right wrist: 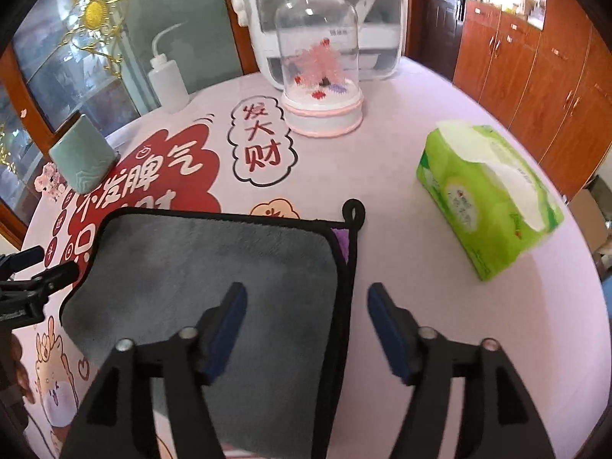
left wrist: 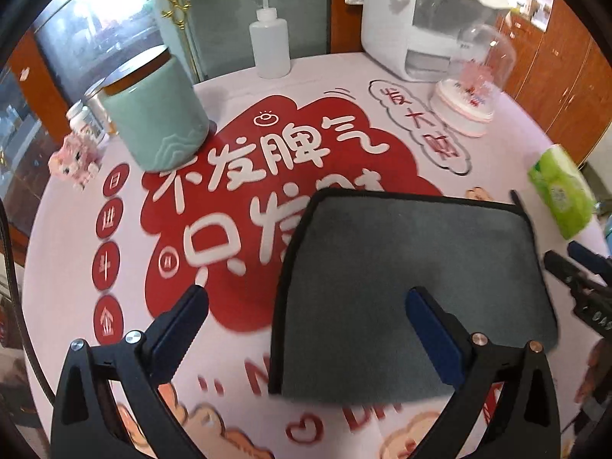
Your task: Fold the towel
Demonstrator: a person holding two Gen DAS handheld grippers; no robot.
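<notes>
A grey towel (left wrist: 413,287) with black trim lies folded flat on the printed tablecloth; it also shows in the right wrist view (right wrist: 214,267), with a purple layer and a black hanging loop (right wrist: 354,210) at its far right corner. My left gripper (left wrist: 306,298) is open and empty, straddling the towel's left edge from above. My right gripper (right wrist: 306,298) is open and empty, straddling the towel's right edge. Each gripper shows at the edge of the other's view: the right gripper (left wrist: 573,267) in the left wrist view, the left gripper (right wrist: 42,267) in the right wrist view.
A green ceramic jar (left wrist: 153,114), a white squeeze bottle (left wrist: 269,42), a white appliance (left wrist: 413,19) and a glass-domed ornament (right wrist: 321,76) stand at the back of the table. A green tissue pack (right wrist: 485,195) lies to the right. Wooden cabinets (right wrist: 535,76) stand behind.
</notes>
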